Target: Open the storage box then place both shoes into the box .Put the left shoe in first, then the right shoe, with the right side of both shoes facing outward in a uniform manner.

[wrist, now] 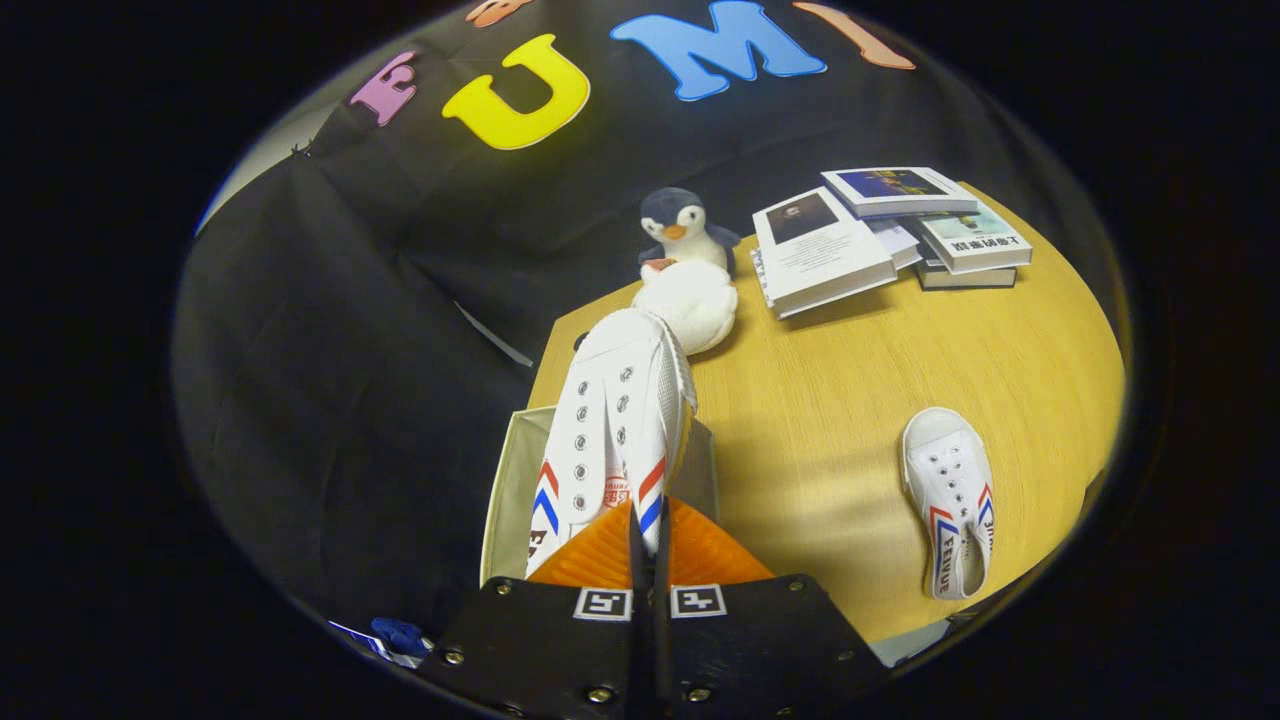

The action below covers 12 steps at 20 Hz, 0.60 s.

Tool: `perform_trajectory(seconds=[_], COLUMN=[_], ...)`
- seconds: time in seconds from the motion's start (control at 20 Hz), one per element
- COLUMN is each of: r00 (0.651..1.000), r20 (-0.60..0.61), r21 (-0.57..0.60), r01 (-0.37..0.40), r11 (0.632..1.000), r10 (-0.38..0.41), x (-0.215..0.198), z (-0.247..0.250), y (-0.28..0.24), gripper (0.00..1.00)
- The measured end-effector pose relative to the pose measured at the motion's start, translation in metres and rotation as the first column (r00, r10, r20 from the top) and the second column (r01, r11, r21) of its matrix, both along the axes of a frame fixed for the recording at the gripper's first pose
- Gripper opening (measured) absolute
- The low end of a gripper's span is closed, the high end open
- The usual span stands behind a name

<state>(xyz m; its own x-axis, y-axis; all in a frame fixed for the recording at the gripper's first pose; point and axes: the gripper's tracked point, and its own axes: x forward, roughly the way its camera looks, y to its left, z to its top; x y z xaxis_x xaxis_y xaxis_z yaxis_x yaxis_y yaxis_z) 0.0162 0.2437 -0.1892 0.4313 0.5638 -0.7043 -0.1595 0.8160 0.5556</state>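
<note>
Shoe (620, 420) pinched in gripper (648, 545)

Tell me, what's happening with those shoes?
The gripper is shut on one shoe and holds it over the open box at the table's edge. The other shoe lies on the table, waiting. A toy penguin and some books sit farther back.
</note>
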Motion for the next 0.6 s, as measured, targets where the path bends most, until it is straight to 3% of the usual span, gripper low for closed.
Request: perform_trajectory(seconds=[0.6], r00=[0.996], r20=[-0.021], r21=[-0.053], r01=[-0.089], r11=[0.995], r10=[0.088], x=[-0.017], z=[-0.032], y=[0.091], gripper=[0.00])
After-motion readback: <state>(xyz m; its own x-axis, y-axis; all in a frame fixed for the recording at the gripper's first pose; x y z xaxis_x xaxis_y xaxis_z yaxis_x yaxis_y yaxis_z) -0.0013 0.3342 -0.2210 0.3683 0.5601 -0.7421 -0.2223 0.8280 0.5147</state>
